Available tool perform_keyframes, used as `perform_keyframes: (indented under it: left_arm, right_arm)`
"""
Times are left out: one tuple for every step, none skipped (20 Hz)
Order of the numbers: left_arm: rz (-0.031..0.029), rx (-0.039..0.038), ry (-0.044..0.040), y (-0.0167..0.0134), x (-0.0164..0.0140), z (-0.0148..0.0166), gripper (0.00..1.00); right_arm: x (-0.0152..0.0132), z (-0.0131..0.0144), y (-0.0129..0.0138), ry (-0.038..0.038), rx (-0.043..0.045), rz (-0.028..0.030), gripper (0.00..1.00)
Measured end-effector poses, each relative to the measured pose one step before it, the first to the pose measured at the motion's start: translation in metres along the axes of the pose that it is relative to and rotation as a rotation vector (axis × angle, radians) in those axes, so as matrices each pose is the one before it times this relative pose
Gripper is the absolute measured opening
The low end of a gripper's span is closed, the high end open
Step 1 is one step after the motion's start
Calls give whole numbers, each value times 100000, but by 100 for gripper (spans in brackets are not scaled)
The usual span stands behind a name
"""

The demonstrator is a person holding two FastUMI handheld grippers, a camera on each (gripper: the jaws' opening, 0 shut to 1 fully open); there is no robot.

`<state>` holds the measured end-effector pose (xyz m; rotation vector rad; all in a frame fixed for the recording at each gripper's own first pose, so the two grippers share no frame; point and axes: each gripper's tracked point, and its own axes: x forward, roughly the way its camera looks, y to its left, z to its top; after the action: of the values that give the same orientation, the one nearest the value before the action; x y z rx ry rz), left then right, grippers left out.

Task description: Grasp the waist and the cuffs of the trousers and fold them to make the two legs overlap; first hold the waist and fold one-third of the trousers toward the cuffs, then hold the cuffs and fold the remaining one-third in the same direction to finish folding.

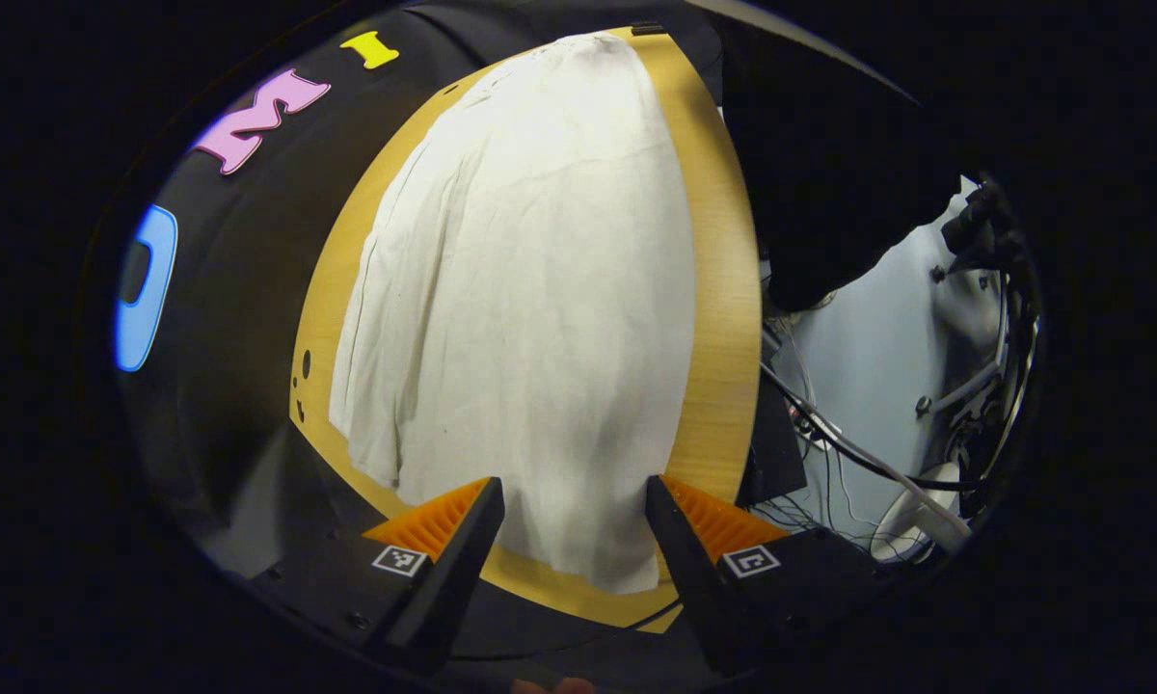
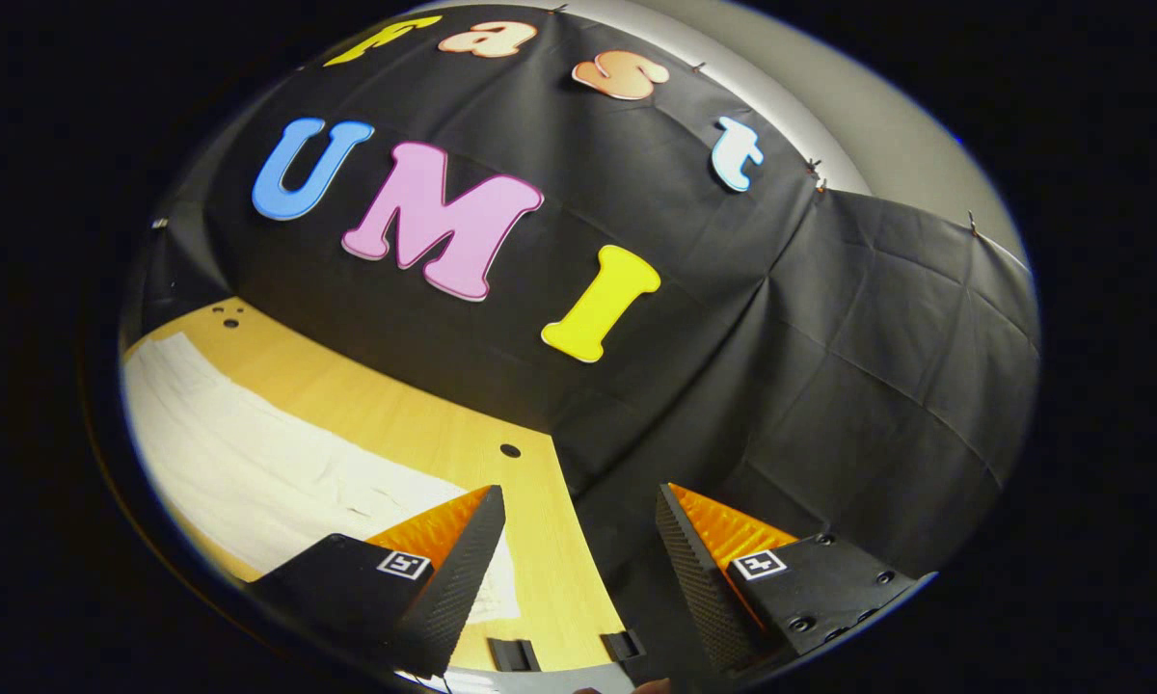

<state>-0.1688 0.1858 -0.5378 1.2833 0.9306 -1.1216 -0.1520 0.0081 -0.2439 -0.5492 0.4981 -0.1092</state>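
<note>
Left gripper view: the trousers (image 1: 530,308) lie flat on the wooden table (image 1: 723,318), one long pale strip running from 6 o'clock up to 12 o'clock. A lengthwise edge shows down the 9 o'clock side, near 8 o'clock a second layer peeks out. My read: the legs are already laid one over the other. No crosswise fold visible anywhere along the length.

Left gripper (image 1: 574,520): jaws spread wide, nothing between them, poised over the near end of the cloth at 6 o'clock. Not touching as far as I can tell. Whether that end is waist or cuffs, cannot tell.

Off the table at 3 o'clock: cables (image 1: 858,453) and grey floor.

Right gripper view: right gripper (image 2: 578,525) likewise released, jaws apart, empty. It points mostly at the booth wall; the trousers (image 2: 251,463) trail off toward 9 o'clock, one end lying under the left-hand finger (image 2: 453,559) near the table (image 2: 443,434) edge. Contact unclear.

Judgement on progress:
- Leg-over-leg fold: looks done.
- Waist third toward cuffs: not yet done.
- Cuff third: not yet done.

Both tongs sit at opposite ends of the garment, so a grasp at one end looks like the step in hand.
</note>
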Motion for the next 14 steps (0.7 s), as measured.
perform_keyframes:
  left_arm:
    - [410, 1326, 1477, 822, 303, -131, 94]
    - [-139, 1630, 1344, 570, 468, 87, 93]
    - [-438, 1586, 1763, 346, 418, 46, 87]
    - [-1043, 1588, 2456, 148, 519, -23, 82]
    - [-1298, 1494, 1859, 287, 279, 69, 65]
    - [-1568, 338, 1725, 238, 303, -23, 59]
    - [-946, -1006, 1099, 123, 366, 55, 42]
    - [-1470, -1758, 890, -15, 160, -127, 39]
    - [1164, -1708, -338, 490, 4, 264, 13]
    - [-261, -2653, 6, 273, 165, -154, 10]
    - [-562, -3259, 464, 41, 127, 67, 7]
    - [-919, -2482, 643, -1, 48, 33, 6]
    - [-1021, -1204, 1051, 0, 86, 78, 6]
    - [-835, -282, 867, -31, -49, -39, 6]
  right_arm:
    - [345, -943, 117, 1236, -5480, 2065, 97]
    - [310, -1180, 216, 1184, -6283, 1942, 97]
    - [349, -1425, 637, 1707, -6314, 2695, 97]
    - [514, -1609, 1187, 2121, -5823, 3299, 97]
    - [505, -1568, 1178, 2027, -5290, 4236, 97]
    - [679, -1528, 1365, 1912, -5345, 4420, 97]
    - [575, -1413, 1263, 1735, -6141, 4232, 97]
    - [488, -1415, 1079, 1703, -6818, 4079, 97]
    - [589, -1097, 748, 1561, -6288, 4091, 98]
    - [552, -542, 1236, 1164, -5594, 4657, 98]
    - [775, -684, 947, 527, -5188, 4001, 97]
    - [999, -858, 916, 630, -4812, 4242, 98]
    - [855, -794, 952, 470, -4699, 4135, 98]
    - [812, -399, 895, -180, -4946, 3899, 98]
